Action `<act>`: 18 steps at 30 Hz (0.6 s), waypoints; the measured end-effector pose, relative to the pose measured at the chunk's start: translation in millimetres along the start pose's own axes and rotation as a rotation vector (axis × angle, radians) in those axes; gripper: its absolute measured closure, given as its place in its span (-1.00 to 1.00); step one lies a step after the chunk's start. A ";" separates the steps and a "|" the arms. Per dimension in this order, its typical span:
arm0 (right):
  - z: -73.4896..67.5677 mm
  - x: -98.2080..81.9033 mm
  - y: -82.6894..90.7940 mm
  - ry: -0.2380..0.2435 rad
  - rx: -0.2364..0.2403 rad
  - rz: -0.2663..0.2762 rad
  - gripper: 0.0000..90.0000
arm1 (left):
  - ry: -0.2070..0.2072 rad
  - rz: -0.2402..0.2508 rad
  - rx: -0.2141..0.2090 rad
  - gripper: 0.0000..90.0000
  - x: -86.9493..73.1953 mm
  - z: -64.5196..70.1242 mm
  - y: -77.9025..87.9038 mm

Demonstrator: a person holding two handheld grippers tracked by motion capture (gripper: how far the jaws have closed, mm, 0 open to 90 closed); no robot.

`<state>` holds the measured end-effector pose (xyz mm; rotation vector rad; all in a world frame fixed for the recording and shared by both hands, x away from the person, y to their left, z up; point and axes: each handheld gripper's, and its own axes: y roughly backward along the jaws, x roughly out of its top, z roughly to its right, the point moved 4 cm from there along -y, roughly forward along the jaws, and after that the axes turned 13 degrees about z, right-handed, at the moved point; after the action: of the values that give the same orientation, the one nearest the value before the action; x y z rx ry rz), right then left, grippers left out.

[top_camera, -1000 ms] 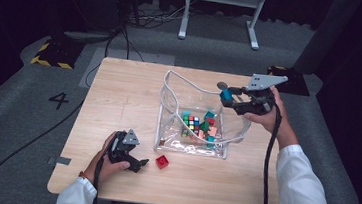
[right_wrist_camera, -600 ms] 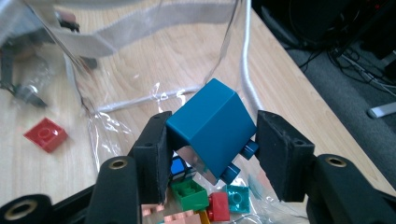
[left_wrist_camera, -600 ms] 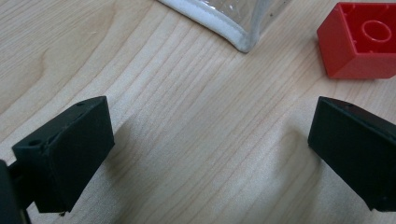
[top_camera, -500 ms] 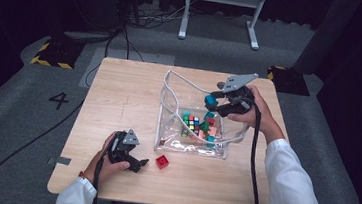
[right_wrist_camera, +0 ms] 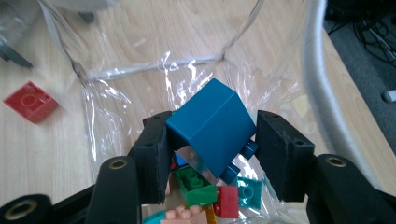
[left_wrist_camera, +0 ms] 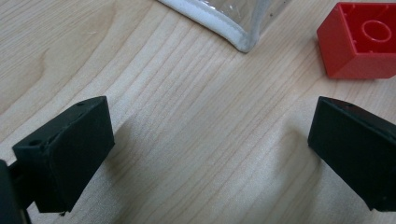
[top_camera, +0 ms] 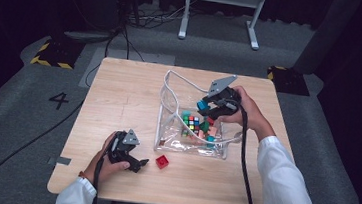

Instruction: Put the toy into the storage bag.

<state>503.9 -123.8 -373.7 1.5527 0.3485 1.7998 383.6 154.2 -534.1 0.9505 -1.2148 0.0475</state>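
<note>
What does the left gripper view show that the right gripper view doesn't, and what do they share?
Left gripper view: the left tool open over bare wood, beside a white-edged corner of the clear plastic bag. Right gripper view: the right tool gripping a teal plastic building brick above the bag's pile of mixed coloured bricks. Both: the red plastic building brick lying on the light wooden table, and the bag itself.
</note>
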 end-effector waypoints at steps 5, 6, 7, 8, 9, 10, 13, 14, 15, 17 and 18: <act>0.1 -6.9 -8.7 0.029 -0.004 -0.073 0.07 | 0.000 0.000 0.000 -0.99 0.0 0.0 0.0; 0.3 -8.5 -9.2 0.032 0.000 -0.100 0.07 | 0.000 0.000 0.000 -0.99 0.0 0.0 0.0; 0.7 -10.5 -10.4 0.033 -0.004 -0.115 0.07 | 0.000 0.000 0.000 -0.99 0.0 0.0 0.0; 0.9 -12.5 -11.6 0.037 -0.003 -0.128 0.07 | 0.000 0.000 0.000 -0.99 0.0 0.0 0.0; 0.4 -14.5 -12.7 0.033 -0.010 -0.140 0.07 | 0.000 0.000 0.000 -0.99 0.0 0.0 0.0; 0.2 -16.3 -12.9 0.035 -0.006 -0.159 0.07 | 0.000 0.000 0.000 -0.99 0.0 0.0 0.0; 0.9 -24.0 -12.5 0.032 -0.005 -0.225 0.07 | 0.000 0.000 0.000 -0.99 0.0 0.0 0.0; 1.4 -25.8 -11.8 0.036 -0.010 -0.243 0.07 | 0.000 0.000 0.000 -0.99 0.0 0.0 0.0; 1.6 -28.4 -10.9 0.035 -0.009 -0.260 0.07 | 0.000 0.000 0.000 -0.99 0.0 -0.1 0.0; 1.8 -33.1 -8.5 0.038 -0.005 -0.299 0.07 | 0.000 0.000 0.000 -0.99 0.0 0.0 -0.1; 2.2 -35.3 -7.4 0.043 -0.004 -0.320 0.07 | 0.000 0.000 0.000 -0.99 0.0 0.0 -0.1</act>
<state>508.9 -142.7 -404.1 1.3692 0.5788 1.5838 383.7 154.1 -534.1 0.9501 -1.2147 0.0476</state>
